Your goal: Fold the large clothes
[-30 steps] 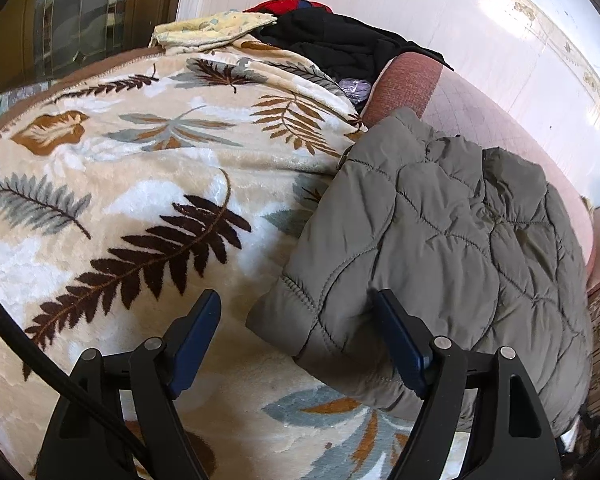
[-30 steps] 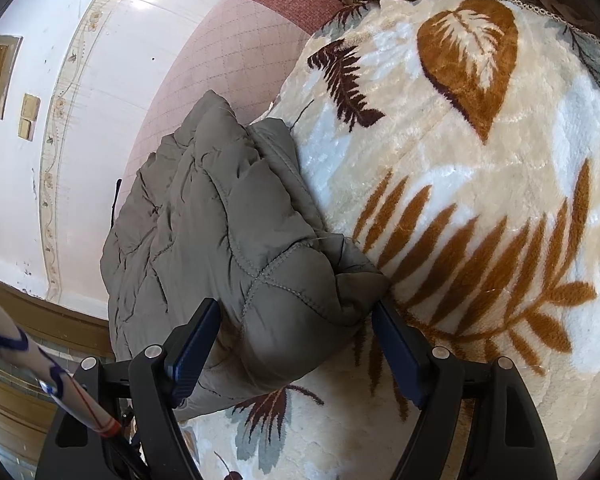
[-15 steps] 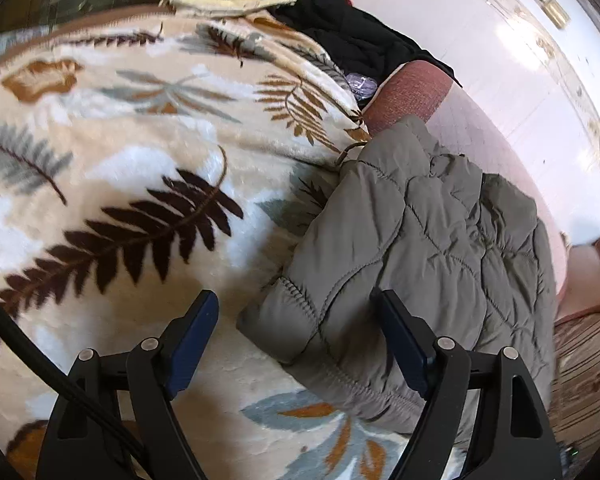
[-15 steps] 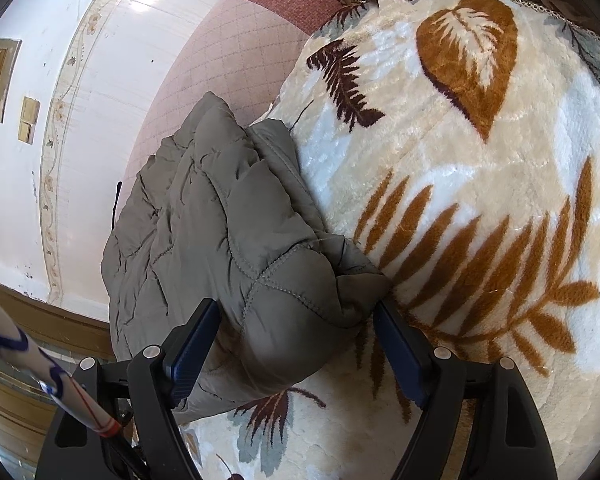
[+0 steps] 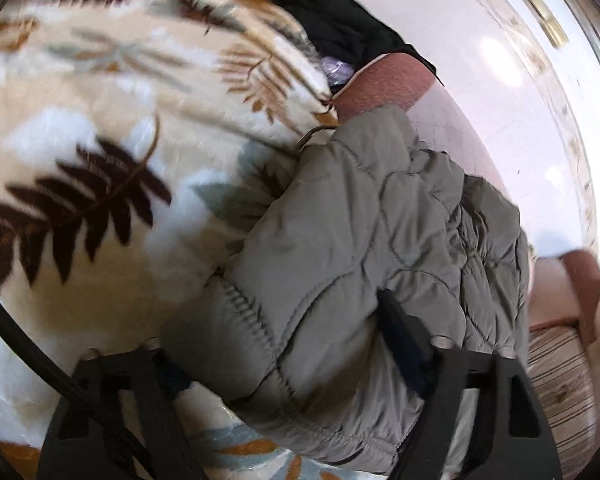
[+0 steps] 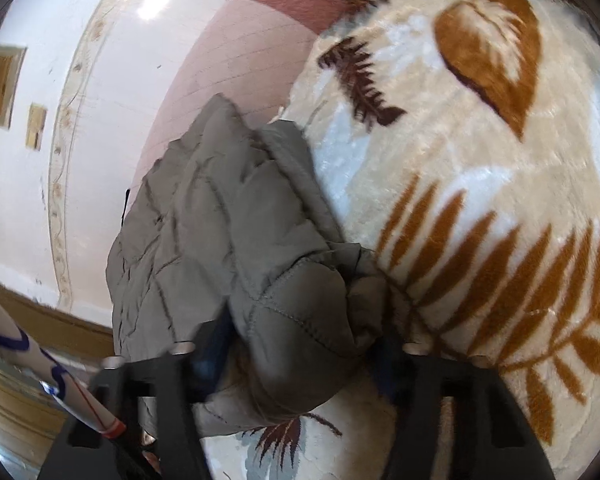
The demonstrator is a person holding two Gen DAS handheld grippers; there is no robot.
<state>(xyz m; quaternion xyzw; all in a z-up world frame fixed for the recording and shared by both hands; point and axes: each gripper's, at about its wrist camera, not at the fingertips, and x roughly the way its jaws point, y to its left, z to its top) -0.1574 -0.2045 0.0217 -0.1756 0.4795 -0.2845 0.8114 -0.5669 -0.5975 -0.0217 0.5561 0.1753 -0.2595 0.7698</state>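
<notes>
Bed surface: a plush cream blanket (image 5: pixel 100 120) with brown, orange and grey-blue fern and leaf print covers most of both views. Beyond its far edge, a pink quilted panel (image 6: pixel 220 80) and a white wall (image 6: pixel 40 160).

Task item: a grey-green quilted jacket (image 5: pixel 360 240), folded into a thick bundle, lies on the blanket at the edge next to the pink panel.

Far end of the bed, left wrist view: a heap of dark clothing (image 5: pixel 332 28) with a scrap of red showing behind it. Frame is motion-blurred.

Left gripper (image 5: pixel 284 356): jaws have just been closing, and the near corner of the jacket sits between them. The fabric bulges over both fingers; pads look pressed into it.

Right gripper (image 6: pixel 300 356): jaws have also just been closing, now on the opposite near corner of the bundle. The padded fold is pinched between the fingers.
</notes>
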